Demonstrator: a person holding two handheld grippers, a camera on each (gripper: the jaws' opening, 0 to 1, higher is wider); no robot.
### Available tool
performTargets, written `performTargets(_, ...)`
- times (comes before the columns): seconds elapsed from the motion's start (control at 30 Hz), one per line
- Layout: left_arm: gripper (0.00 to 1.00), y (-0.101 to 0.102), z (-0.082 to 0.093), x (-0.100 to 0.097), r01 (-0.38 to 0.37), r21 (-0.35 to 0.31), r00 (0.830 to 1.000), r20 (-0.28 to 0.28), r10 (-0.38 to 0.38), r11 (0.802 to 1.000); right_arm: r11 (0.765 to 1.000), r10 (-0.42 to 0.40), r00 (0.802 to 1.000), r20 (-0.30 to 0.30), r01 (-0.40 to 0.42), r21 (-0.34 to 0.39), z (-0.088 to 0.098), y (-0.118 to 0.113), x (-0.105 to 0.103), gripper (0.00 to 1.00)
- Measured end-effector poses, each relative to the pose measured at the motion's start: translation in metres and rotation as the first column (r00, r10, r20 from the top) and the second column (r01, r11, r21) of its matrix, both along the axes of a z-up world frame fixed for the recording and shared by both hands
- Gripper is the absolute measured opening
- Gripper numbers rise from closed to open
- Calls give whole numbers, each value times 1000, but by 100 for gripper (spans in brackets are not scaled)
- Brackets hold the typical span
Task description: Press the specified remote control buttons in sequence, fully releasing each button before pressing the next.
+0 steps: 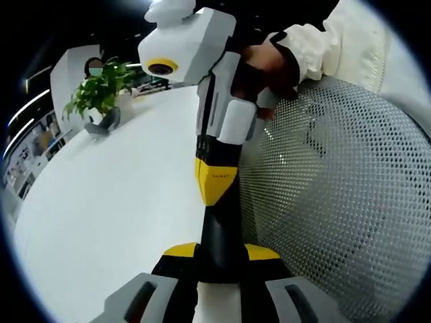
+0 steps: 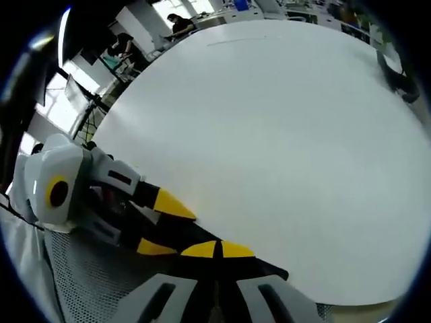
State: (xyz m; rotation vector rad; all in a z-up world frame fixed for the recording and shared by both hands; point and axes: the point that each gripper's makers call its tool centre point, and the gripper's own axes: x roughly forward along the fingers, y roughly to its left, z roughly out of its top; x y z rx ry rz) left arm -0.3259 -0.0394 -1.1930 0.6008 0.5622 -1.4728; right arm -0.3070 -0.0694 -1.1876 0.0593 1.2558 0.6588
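Note:
A slim black remote (image 1: 219,225) sticks forward out of my left gripper (image 1: 221,251), whose yellow-tipped jaws are shut on its sides. Its buttons are not visible. The right gripper (image 1: 215,180) comes down from the top, held by a hand in a white sleeve (image 1: 303,47). Its yellow tips are shut together and rest on the remote's far part. In the right gripper view, my right gripper (image 2: 219,249) has its tips together on the remote (image 2: 180,233). The left gripper (image 2: 161,225) reaches in from the left and clamps it. I cannot tell if a button is pressed down.
A round white table (image 1: 114,202) spreads behind the grippers, with a potted plant (image 1: 101,91) at its far edge. A white mesh chair back (image 1: 337,202) stands close on the right. People sit at desks (image 2: 176,25) far beyond the white table (image 2: 283,134).

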Motion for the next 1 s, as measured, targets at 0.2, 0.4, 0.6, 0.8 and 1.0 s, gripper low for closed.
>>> performTargets(0.2, 24, 0, 0, 0, 2, 4, 1000, 5, -2, 1000, 1000, -3, 1000, -18, 3, -3, 2, 0, -2, 0)
performTargets(0.4, 24, 1, 0, 5, -9, 10, 1000, 12, 9, 1000, 1000, -1, 1000, -13, 0, -17, 4, -2, -3, 0)
performTargets(0.6, 24, 1, 1, 4, -19, 16, 1000, -2, 19, 1000, 999, -31, 999, -18, 31, 17, 10, -1, -1, 0)
performTargets(0.8, 24, 3, 1, 7, -52, 20, 998, -29, 52, 998, 999, -30, 999, -17, 30, 20, 10, 1, -1, 0)
performTargets(1.0, 24, 3, 1, 7, -51, 22, 998, -30, 52, 998, 1000, 5, 1000, -24, -5, 2, 5, 3, -4, 0)
